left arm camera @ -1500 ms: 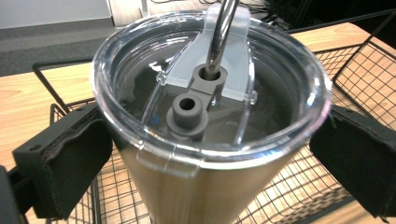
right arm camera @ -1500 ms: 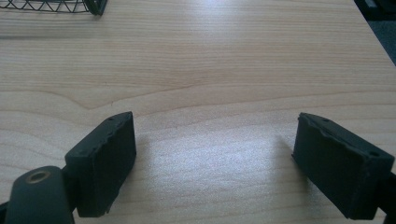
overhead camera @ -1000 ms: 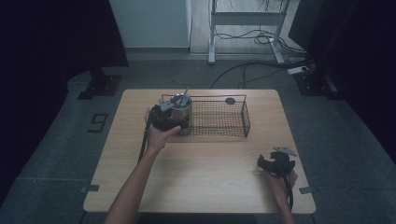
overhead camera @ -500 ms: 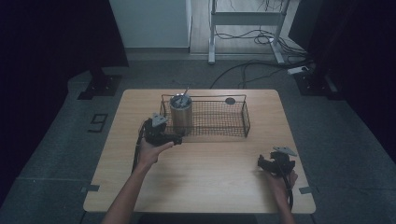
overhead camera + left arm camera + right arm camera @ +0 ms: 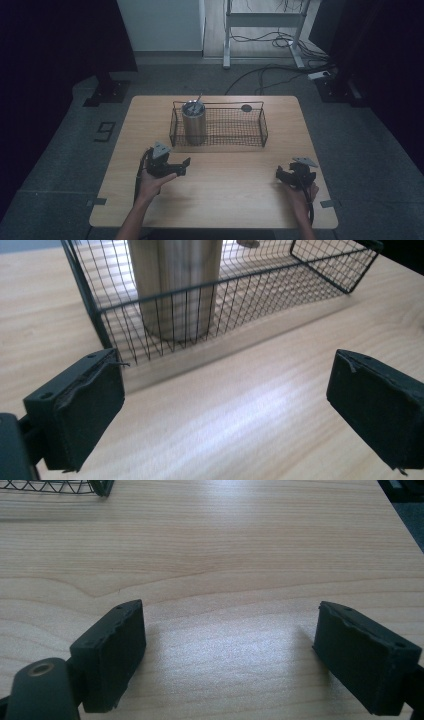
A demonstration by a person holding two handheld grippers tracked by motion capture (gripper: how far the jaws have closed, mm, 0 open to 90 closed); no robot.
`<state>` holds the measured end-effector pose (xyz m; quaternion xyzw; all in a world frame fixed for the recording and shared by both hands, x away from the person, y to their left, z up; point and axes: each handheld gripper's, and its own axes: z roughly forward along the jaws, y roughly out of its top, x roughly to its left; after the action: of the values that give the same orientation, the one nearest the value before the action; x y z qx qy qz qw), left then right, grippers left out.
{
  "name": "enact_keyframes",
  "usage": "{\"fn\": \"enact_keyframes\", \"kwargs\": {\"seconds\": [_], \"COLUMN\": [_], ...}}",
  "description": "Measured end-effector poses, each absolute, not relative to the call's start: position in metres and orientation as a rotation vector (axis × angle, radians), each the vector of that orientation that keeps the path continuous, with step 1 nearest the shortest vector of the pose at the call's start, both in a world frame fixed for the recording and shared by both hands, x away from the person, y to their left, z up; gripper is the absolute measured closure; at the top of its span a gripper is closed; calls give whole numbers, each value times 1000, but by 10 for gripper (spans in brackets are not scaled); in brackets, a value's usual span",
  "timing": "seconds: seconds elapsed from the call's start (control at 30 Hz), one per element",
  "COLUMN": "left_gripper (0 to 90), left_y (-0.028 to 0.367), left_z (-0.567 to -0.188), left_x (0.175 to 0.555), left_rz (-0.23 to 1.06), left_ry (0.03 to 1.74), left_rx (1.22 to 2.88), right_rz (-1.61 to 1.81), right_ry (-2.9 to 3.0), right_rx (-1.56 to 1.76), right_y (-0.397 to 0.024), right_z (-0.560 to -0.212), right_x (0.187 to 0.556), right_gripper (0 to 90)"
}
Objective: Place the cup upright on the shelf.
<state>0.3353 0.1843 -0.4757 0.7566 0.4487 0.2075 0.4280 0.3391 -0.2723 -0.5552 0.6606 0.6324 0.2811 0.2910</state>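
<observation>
We take the metal tumbler as the thing in hand; it stands upright in the left end of the wire basket, which sits at the far middle of the wooden table; a straw or stirrer leans out of its top. We judge it stiff and fairly light if empty, though what it holds we cannot tell; its smooth steel wall will be slippery under rubber pads, so a firm squeeze across the middle of the body, above the basket's rim, looks the safest hold; a lift straight up is needed to clear the wire.

Our left gripper hovers over the table just in front of the basket; its jaws have just been closing a little, yet they stand wide apart with nothing between them, as the left gripper view shows, where the tumbler rises behind the mesh. Our right gripper rests near the right front edge, its jaws likewise spread over bare wood.

The basket's front wall stands between the left gripper and the tumbler; a small dark round object lies on the far side of the basket, well apart.
</observation>
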Motion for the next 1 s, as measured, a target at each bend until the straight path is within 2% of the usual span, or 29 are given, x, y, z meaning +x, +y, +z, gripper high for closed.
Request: {"fn": "enact_keyframes", "kwargs": {"seconds": [0.63,1.0], "left_gripper": [46,46], "left_y": [210,209], "left_z": [-534,-538], "left_x": [309,308], "left_rz": [439,452], "left_ry": [1252,1258], "left_rx": [1930,1950], "right_rz": [750,749], "right_ry": [1685,1685], "right_rx": [1762,1762], "right_y": [-272,-272], "right_z": [-555,-555], "right_x": [339,339], "right_gripper": [131,130]}}
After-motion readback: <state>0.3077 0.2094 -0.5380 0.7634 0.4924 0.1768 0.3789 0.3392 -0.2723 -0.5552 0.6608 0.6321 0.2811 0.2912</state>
